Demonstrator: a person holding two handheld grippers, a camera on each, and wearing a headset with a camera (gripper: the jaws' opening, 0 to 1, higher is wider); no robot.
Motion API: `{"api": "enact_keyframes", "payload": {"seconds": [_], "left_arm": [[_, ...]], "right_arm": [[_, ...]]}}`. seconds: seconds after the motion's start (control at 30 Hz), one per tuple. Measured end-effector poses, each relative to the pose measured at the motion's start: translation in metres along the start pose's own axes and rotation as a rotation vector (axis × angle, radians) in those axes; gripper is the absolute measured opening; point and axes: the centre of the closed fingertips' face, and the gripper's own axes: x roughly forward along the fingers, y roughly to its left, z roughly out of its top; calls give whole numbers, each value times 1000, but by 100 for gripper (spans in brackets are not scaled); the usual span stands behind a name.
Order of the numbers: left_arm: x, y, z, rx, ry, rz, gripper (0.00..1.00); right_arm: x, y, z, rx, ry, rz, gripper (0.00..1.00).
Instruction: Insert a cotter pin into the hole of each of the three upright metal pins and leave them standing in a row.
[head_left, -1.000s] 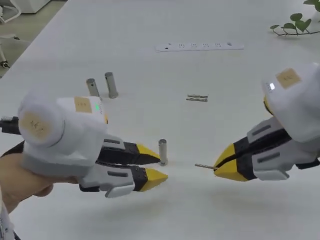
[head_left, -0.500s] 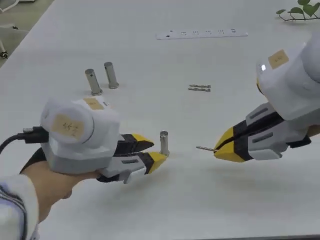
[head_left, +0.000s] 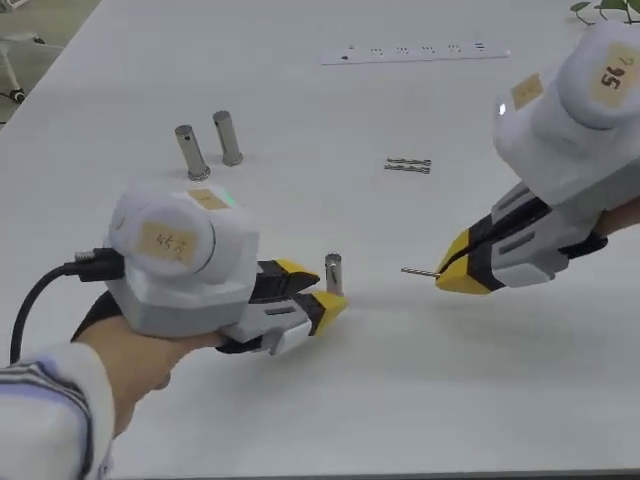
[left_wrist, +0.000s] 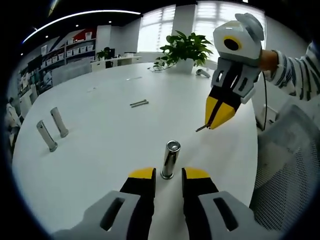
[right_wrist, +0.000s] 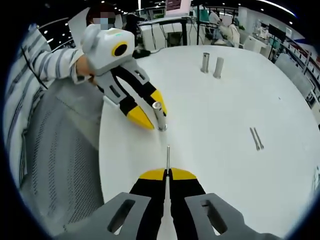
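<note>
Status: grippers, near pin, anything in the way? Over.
Left gripper open, jaws flanking upright silver metal pin. Right gripper shut on thin metal cotter pin, aimed at it, apart. Nothing between.

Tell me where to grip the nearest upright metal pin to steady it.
Grip the silver upright metal pin low on its shaft, above the flared base, level from the near side where the open left claw flanks it; that should leave the top free for the thin cotter pin in the right claw.
</note>
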Motion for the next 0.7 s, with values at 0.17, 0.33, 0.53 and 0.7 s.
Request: {"api": "enact_keyframes", "payload": {"seconds": [0.17,0.33,0.53,0.7], "left_arm": [[4,1,1,-5,-4,10,16],[8,1,3,-27,-8,6,13],[7,1,4,-7,-9,9,9],[6,1,3,23,-10,-4,8]], "right_arm": [[5,1,1,-3,10,15,3],[9,4,6,-9,3,31,3],[10,6,15,-15,-14,41,3],[13,6,21,-29,-27,53,3]]}}
